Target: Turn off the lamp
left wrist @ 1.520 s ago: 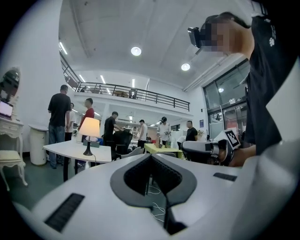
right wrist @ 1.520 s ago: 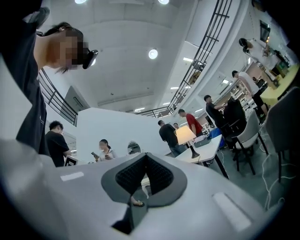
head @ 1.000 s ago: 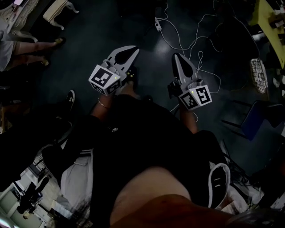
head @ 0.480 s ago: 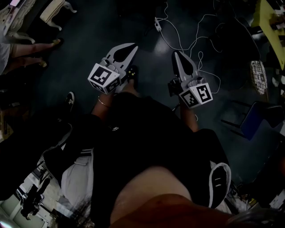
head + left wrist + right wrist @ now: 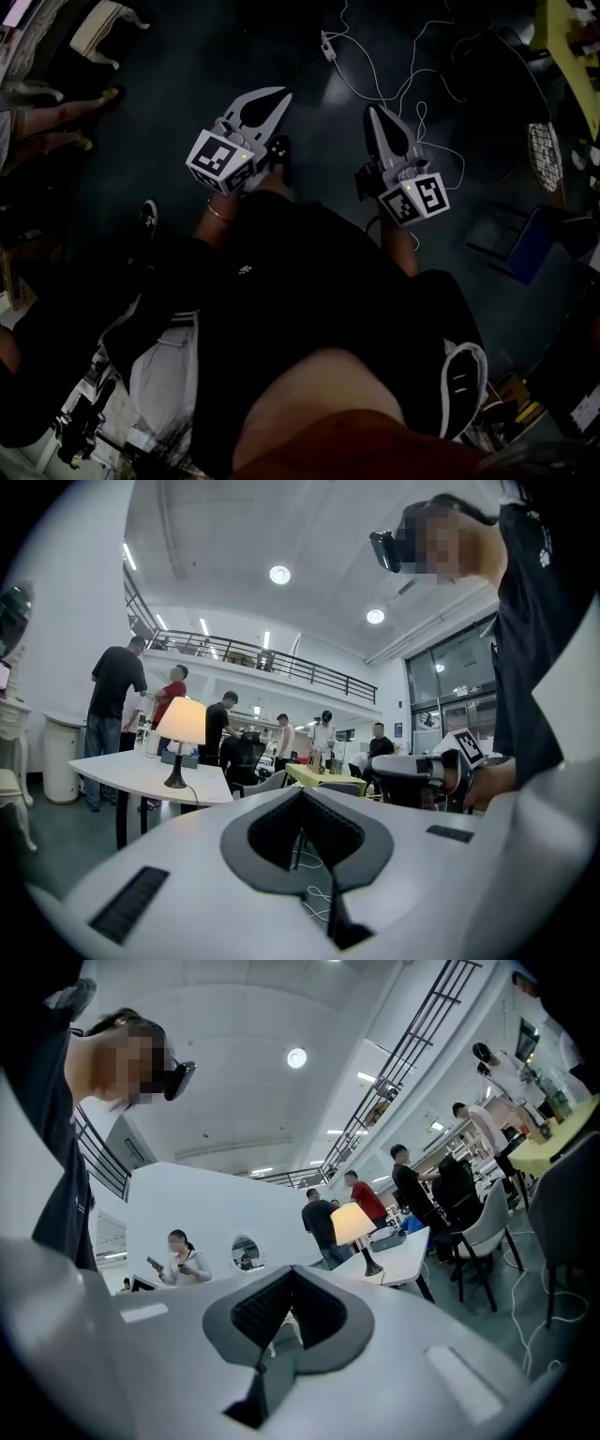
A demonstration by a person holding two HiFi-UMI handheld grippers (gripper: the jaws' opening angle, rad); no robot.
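The lamp has a glowing cream shade on a dark stem and stands lit on a white table, far ahead in the left gripper view. The right gripper view shows the same lamp on that table, also far off. In the head view my left gripper and right gripper are held side by side over the dark floor, well short of the lamp. Both are shut with nothing in them, as the left gripper and right gripper also show in their own views.
White cables and a power strip lie on the floor ahead. A blue chair and a wire fan guard sit at the right. Several people stand around the lamp table. A yellow table and chairs are nearby.
Both grippers stay shut and side by side. The floor, cables and seated legs at the left slide slightly up in the head view as the person carries the grippers across the room.
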